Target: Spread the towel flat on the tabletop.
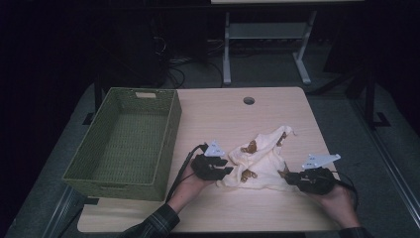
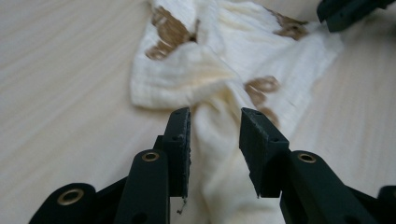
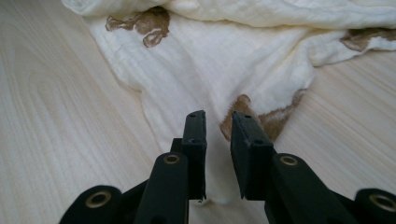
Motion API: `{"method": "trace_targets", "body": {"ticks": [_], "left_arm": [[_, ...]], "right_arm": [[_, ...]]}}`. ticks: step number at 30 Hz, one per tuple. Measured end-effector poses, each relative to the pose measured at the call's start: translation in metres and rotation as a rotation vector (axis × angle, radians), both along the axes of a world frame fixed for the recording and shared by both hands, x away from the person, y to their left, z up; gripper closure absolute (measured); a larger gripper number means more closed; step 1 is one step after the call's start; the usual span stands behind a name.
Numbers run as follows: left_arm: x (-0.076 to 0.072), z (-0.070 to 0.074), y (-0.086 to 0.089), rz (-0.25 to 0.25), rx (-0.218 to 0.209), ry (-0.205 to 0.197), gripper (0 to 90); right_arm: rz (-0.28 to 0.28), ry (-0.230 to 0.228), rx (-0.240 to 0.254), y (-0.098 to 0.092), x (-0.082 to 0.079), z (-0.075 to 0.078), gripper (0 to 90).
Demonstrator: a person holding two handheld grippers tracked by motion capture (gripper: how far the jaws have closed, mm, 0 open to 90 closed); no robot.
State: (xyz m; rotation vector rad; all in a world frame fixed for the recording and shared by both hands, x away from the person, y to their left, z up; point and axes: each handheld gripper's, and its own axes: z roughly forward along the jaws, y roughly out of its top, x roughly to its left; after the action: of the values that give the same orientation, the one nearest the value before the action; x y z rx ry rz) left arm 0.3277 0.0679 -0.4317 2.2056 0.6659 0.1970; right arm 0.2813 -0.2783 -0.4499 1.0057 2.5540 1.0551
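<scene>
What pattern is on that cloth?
The cloth is cream with scattered brown prints; the right gripper view shows them best.

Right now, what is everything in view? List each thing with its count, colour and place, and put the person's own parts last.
cloth: one, cream with brown prints, crumpled on the table between the two grippers.
basket: one, green woven, at the table's left edge, nothing inside.
table: one, light wood, with a round hole near its far edge.
desk frame: one, pale grey legs, on the floor beyond the table.
left gripper: one, black, jaws parted with a fold of cloth between them, pads not pressing.
right gripper: one, black, jaws slightly parted over the cloth's near corner.
hands: two, one behind each gripper; plaid sleeve on the left.
</scene>
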Motion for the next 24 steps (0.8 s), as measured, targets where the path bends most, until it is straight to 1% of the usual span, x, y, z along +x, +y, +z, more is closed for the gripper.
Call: {"method": "trace_targets", "body": {"ticks": [2, 5, 9, 10, 11, 12, 13, 15, 17, 18, 19, 22, 24], "left_arm": [[0.008, 0.0, -0.002, 0.001, 0.014, -0.005, 62.3], [0.023, 0.001, -0.006, 0.008, 0.03, -0.022, 62.3], [0.049, -0.005, -0.013, 0.021, 0.048, -0.007, 62.2], [0.053, -0.007, -0.015, 0.02, 0.049, -0.003, 62.0], [0.058, -0.01, -0.017, 0.026, 0.059, -0.003, 62.0], [0.063, -0.012, -0.018, 0.026, 0.073, 0.002, 62.0], [0.068, -0.015, -0.02, 0.028, 0.068, 0.011, 62.0], [0.074, -0.021, -0.023, 0.024, 0.077, 0.025, 61.8], [0.079, -0.025, -0.026, 0.011, 0.096, 0.024, 61.8], [0.081, -0.026, -0.028, 0.008, 0.103, 0.03, 61.9], [0.081, -0.028, -0.03, 0.011, 0.101, 0.028, 62.2], [0.082, -0.031, -0.033, -0.005, 0.125, 0.016, 71.5], [0.081, -0.032, -0.034, -0.011, 0.116, 0.031, 82.1]], "right_arm": [[0.005, 0.004, 0.002, 0.003, 0.004, -0.002, 74.7], [0.009, 0.012, -0.01, 0.006, 0.009, -0.005, 73.8], [0.02, 0.021, -0.026, 0.008, 0.01, -0.011, 72.6], [0.025, 0.02, -0.033, 0.009, 0.01, -0.012, 72.3], [0.024, 0.022, -0.033, 0.01, 0.01, -0.013, 72.3], [0.03, 0.02, -0.045, 0.01, 0.01, -0.014, 72.2], [0.032, 0.021, -0.048, 0.01, 0.01, -0.015, 72.1], [0.033, 0.019, -0.045, 0.01, 0.009, -0.015, 72.0], [0.031, 0.02, -0.039, 0.01, 0.009, -0.015, 72.0], [0.031, 0.02, -0.038, 0.009, 0.009, -0.015, 71.9], [0.033, 0.02, -0.036, 0.009, 0.01, -0.016, 71.9], [0.032, 0.016, -0.035, 0.009, 0.009, -0.016, 71.9], [0.033, 0.014, -0.036, 0.009, 0.009, -0.016, 71.9]]}}
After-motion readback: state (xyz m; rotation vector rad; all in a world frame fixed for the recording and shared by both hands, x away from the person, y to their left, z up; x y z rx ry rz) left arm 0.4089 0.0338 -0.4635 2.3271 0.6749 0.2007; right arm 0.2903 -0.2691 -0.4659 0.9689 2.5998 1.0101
